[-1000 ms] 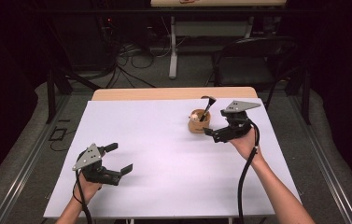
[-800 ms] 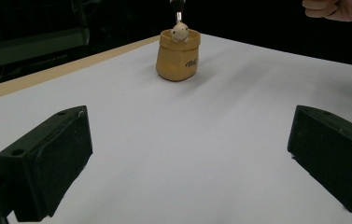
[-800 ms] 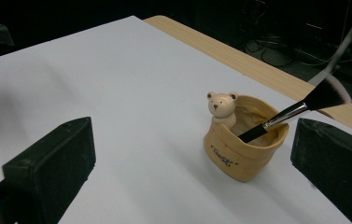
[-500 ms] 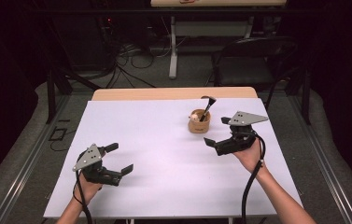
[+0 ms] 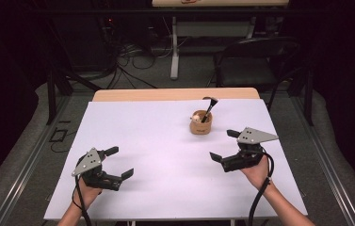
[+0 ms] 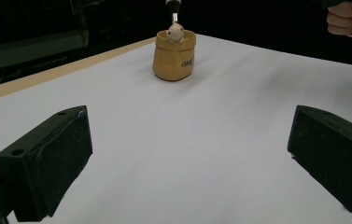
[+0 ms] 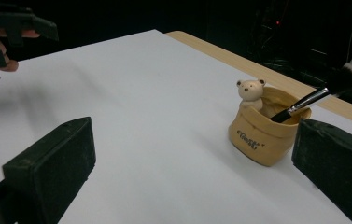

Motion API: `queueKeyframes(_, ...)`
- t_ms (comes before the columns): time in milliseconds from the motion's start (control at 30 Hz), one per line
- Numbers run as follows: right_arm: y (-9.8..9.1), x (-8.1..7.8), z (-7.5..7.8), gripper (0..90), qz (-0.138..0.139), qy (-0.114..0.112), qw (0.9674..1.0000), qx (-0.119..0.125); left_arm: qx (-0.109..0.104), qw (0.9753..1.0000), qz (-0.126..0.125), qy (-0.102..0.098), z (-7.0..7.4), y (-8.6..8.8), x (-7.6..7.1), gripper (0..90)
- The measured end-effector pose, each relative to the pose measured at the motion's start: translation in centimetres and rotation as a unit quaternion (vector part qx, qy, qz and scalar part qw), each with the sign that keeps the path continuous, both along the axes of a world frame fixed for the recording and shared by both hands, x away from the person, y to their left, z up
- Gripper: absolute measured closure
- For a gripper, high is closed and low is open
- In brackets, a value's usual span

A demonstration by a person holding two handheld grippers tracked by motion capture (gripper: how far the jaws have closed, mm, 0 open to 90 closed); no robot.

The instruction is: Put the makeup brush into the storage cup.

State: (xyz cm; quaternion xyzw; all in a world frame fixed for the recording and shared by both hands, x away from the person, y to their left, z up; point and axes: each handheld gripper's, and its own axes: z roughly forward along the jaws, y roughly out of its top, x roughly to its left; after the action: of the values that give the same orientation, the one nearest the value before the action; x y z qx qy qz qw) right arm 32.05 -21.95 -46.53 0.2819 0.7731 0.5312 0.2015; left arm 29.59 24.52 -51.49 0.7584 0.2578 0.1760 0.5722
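Note:
A small tan cup (image 5: 200,123) with a little bear figure (image 7: 250,92) on its rim stands on the white table top (image 5: 165,141), right of centre toward the far edge. A black makeup brush (image 5: 209,109) leans in the cup, bristles up. My right gripper (image 5: 222,145) hovers open and empty a short way nearer than the cup and to its right. In the right gripper view the cup (image 7: 263,135) sits just inside the right jaw. My left gripper (image 5: 119,162) is open and empty at the near left, and its own view has the cup (image 6: 174,55) far ahead.
A bare wooden strip (image 5: 175,94) runs along the table's far edge. Behind it stand a dark chair (image 5: 255,56), another table's legs and floor cables. The right hand (image 6: 351,18) appears at the top right of the left gripper view.
My right gripper has drawn back from beside the cup toward the near right, staying open. The brush stays in the cup. The left gripper has not moved.

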Motion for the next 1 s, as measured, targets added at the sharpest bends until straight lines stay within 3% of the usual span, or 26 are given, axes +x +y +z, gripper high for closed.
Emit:
queueKeyframes(233, -0.5, -1.8, -1.4, 0.0, -0.002, -0.003, 1.0, -0.002, -0.001, 0.9999, -0.01, 0.0, 0.1, 0.1, 0.0, 0.0)
queueKeyframes(300, -0.8, -2.3, -1.7, 0.0, -0.002, -0.005, 1.0, -0.002, -0.002, 1.0, 0.0, -0.003, 0.1, 0.0, -0.1, 0.0)
queueKeyframes(533, -1.5, -3.5, -2.7, 0.0, 0.014, -0.005, 0.9999, 0.0, -0.007, 0.9999, -0.008, -0.002, 0.0, 0.0, -0.1, 0.0)
queueKeyframes(1000, -3.1, -4.4, -3.1, 0.0, -0.015, 0.0, 0.9999, -0.002, -0.004, 0.9999, -0.011, -0.003, -0.1, -0.1, -0.2, 0.0)
